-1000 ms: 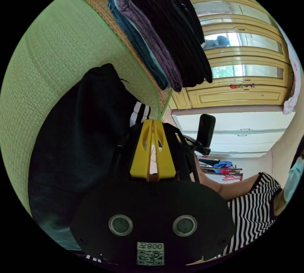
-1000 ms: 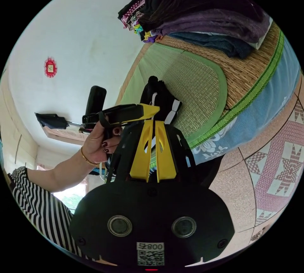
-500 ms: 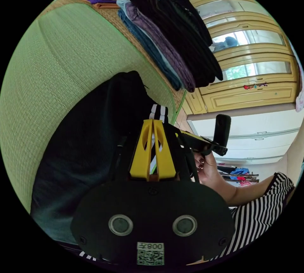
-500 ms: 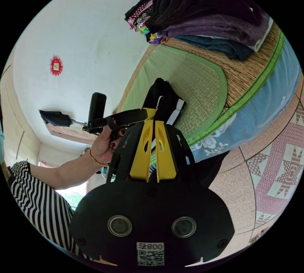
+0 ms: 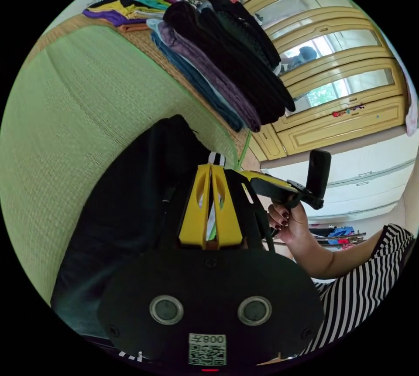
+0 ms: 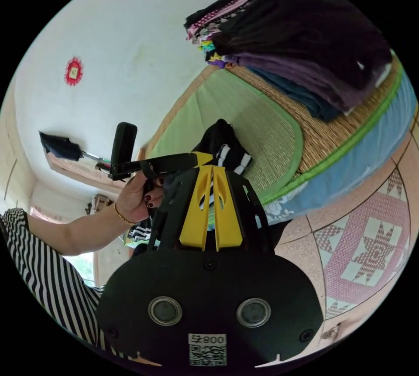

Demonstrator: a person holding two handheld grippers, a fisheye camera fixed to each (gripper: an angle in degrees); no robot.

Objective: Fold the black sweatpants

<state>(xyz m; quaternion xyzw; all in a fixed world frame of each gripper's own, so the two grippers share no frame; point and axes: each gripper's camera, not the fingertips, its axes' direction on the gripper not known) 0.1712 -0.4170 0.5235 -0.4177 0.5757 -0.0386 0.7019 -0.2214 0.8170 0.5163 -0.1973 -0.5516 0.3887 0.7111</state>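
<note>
The black sweatpants (image 5: pixel 131 201) lie bunched on a green woven mat (image 5: pixel 78 101), their white-striped edge turned toward me. My left gripper (image 5: pixel 211 166) is shut, its yellow jaws pinching that striped edge. The right gripper (image 5: pixel 257 179), held in a hand (image 5: pixel 288 223), sits just to its right. In the right gripper view the sweatpants (image 6: pixel 218 134) rise as a dark heap past my right gripper (image 6: pixel 212 167), also shut on the striped edge. The left gripper (image 6: pixel 198 158) reaches in from the left and touches the same spot.
A tall stack of folded clothes (image 5: pixel 227 57) (image 6: pixel 305 44) sits on the straw mat behind the green one. Yellow wardrobe doors (image 5: pixel 340 88) stand beyond. A blue sheet (image 6: pixel 349 179) hangs over the bed edge above patterned floor tiles (image 6: pixel 371 254). A striped sleeve (image 5: pixel 362 280) is near.
Both views have rolled and shifted with the hands. The two grippers have drawn closer together at the striped edge, and the hand holding the right gripper has come into the left gripper view.
</note>
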